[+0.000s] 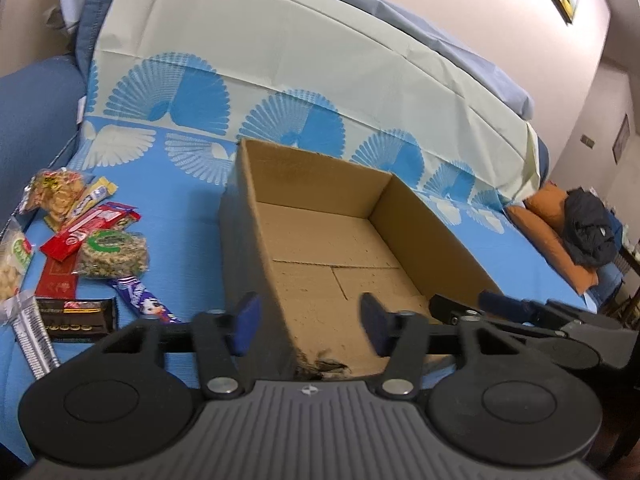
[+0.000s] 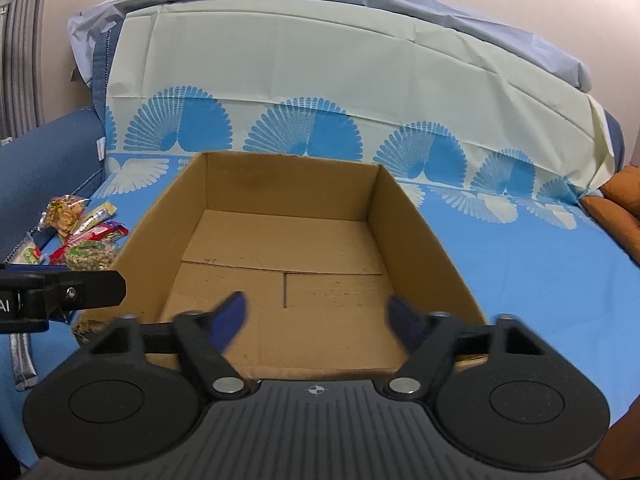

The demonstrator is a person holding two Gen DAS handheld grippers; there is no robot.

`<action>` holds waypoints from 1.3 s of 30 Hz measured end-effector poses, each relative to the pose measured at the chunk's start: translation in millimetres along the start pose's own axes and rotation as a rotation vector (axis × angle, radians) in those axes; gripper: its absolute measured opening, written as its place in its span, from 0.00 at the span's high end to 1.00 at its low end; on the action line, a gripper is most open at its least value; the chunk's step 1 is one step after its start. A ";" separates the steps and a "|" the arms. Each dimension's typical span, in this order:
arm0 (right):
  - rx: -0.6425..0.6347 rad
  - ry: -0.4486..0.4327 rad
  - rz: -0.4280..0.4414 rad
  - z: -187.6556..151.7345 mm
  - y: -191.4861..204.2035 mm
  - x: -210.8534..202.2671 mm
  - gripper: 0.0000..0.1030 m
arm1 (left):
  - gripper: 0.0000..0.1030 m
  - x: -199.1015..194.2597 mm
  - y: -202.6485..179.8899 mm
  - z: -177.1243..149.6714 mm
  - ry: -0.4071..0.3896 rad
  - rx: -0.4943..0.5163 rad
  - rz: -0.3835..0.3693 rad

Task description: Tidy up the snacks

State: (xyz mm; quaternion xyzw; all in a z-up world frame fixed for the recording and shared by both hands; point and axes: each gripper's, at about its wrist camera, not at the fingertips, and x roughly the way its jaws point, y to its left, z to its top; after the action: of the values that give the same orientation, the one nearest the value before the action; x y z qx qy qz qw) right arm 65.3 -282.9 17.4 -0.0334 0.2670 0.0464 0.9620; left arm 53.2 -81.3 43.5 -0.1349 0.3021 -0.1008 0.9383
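Between my left gripper's (image 1: 308, 322) blue fingers I am seeing the box's (image 1: 320, 240) near-left corner; the jaws are standing partly spread, straddling the left wall without pressing on it. Over on my right gripper (image 2: 318, 320) the fingers are likewise apart and holding nothing, hovering over the near wall and pointing into the bare cardboard floor.

Left of the box, the snacks (image 1: 80, 248) are lying in a loose heap on the blue cloth (image 1: 192, 216): a peanut bag (image 1: 112, 254) with a green ring, a red bar (image 1: 86, 230), clear bags of crackers, a blue wrapper (image 1: 142, 296) with a cartoon face, a dark packet (image 1: 76, 316) and a silver stick (image 1: 32, 332). None are in the box yet.

I am judging the risks this way: the left wall is sitting between my left fingers, so moving toward the heap could drag or tip the light box. That corner is already looking torn. The packets are overlapping, so a pinch may lift two or crush the crackers.

Writing is too small or blurred for me to read; only "AI" is showing on the left gripper's side in the right view.
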 end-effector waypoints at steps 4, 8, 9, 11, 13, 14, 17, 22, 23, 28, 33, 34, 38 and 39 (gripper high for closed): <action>0.007 -0.001 0.031 4.5 7.0 1.5 0.50 | 0.62 -6.4 20.6 4.7 -0.010 -0.065 0.069; 0.001 -0.015 0.072 10.7 19.9 0.9 0.50 | 0.61 -9.0 53.2 5.3 0.004 -0.179 0.204; -0.002 -0.020 0.083 12.3 24.5 0.8 0.49 | 0.59 -9.2 61.3 4.5 0.010 -0.208 0.233; -0.002 -0.033 0.108 13.0 32.6 -0.5 0.48 | 0.50 -8.4 80.2 1.5 0.029 -0.295 0.294; -0.012 -0.036 0.131 14.8 42.3 -0.3 0.45 | 0.34 -8.4 92.6 1.0 0.034 -0.325 0.343; -0.017 -0.037 0.142 15.2 47.2 -0.6 0.44 | 0.29 -8.6 96.7 0.8 0.032 -0.328 0.369; -0.036 -0.037 0.170 17.2 60.6 0.1 0.42 | 0.22 -3.1 109.9 -5.1 0.045 -0.329 0.419; -0.069 -0.031 0.213 18.6 81.4 0.7 0.41 | 0.22 10.4 133.8 -28.6 0.094 -0.335 0.484; -0.077 -0.030 0.218 18.8 85.3 1.0 0.41 | 0.22 14.2 137.9 -34.4 0.105 -0.338 0.488; -0.113 -0.028 0.250 19.2 104.9 1.3 0.40 | 0.62 27.9 139.9 -47.4 0.123 -0.233 0.524; -0.194 -0.058 0.291 18.0 128.7 -2.1 0.40 | 0.78 15.5 144.9 -33.6 0.142 -0.200 0.460; -0.205 -0.064 0.302 18.1 132.0 -2.8 0.40 | 0.78 10.1 145.9 -26.7 0.133 -0.171 0.432; -0.236 -0.066 0.371 24.4 155.3 -0.7 0.40 | 0.78 -6.5 157.6 -14.1 0.097 -0.046 0.319; -0.240 -0.055 0.389 26.8 163.2 3.1 0.41 | 0.78 -7.5 164.3 -15.0 0.107 -0.058 0.278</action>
State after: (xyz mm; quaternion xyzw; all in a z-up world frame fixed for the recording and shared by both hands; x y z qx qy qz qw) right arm 64.1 -118.2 32.2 -0.0944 0.2347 0.2635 0.9309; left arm 56.0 72.9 -15.8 -0.1132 0.3701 0.0316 0.9215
